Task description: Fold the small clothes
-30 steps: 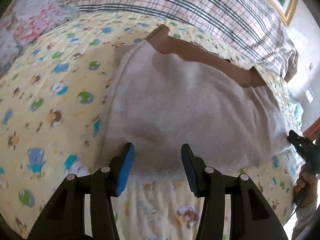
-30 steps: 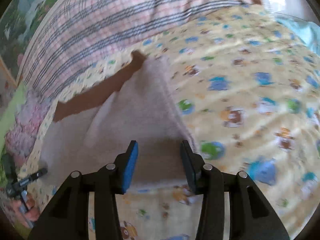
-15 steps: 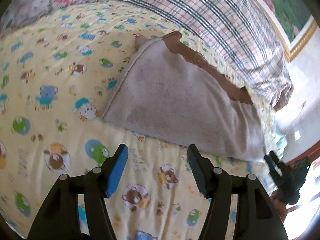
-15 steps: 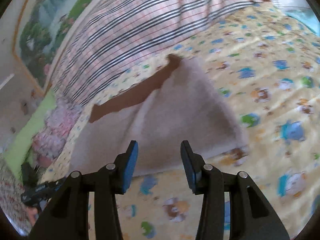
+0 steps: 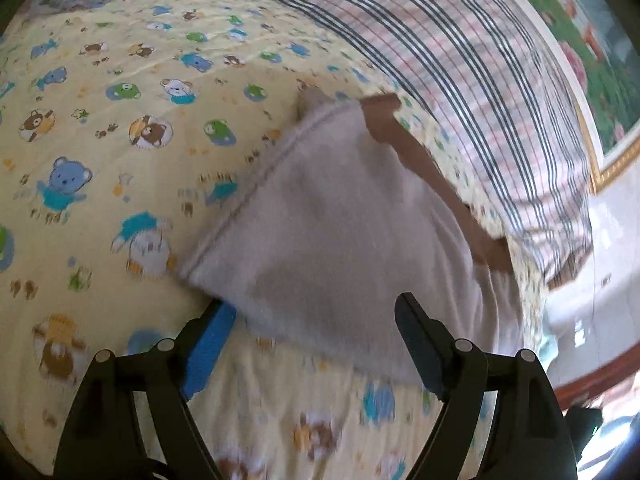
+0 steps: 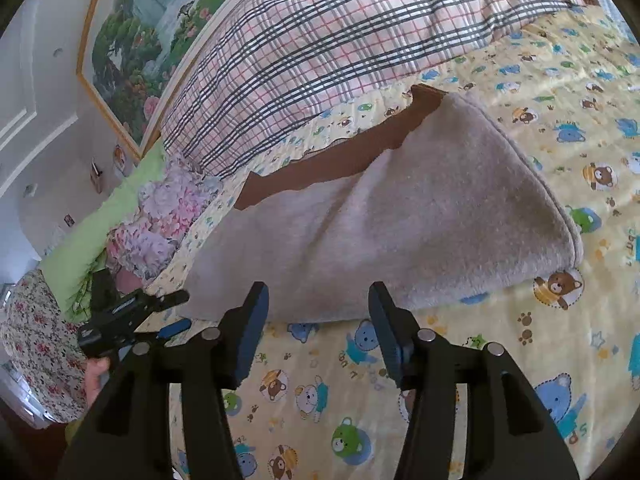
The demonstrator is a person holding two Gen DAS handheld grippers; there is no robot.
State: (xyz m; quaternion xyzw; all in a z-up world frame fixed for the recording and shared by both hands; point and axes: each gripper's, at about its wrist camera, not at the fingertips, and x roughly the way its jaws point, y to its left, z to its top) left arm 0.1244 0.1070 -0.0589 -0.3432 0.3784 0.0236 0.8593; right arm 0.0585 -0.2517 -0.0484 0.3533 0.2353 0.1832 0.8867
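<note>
At the folded grey garment [image 5: 340, 248]'s near edge, left claw [image 5: 316, 344] has just been opening wide, empty; right claw [image 6: 316, 328] likewise, half-open, empty. Regrasping that edge likely follows.

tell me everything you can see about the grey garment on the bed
The grey garment is soft and fleecy-looking, with a brown band along its far edge and a stitched seam down one side. It lies folded flat on the yellow bear-print sheet, near a plaid pillow. In the left wrist view its near corner overlaps the left gripper; the jaws stand apart, so nothing is clamped. The right gripper is short of it.
</note>
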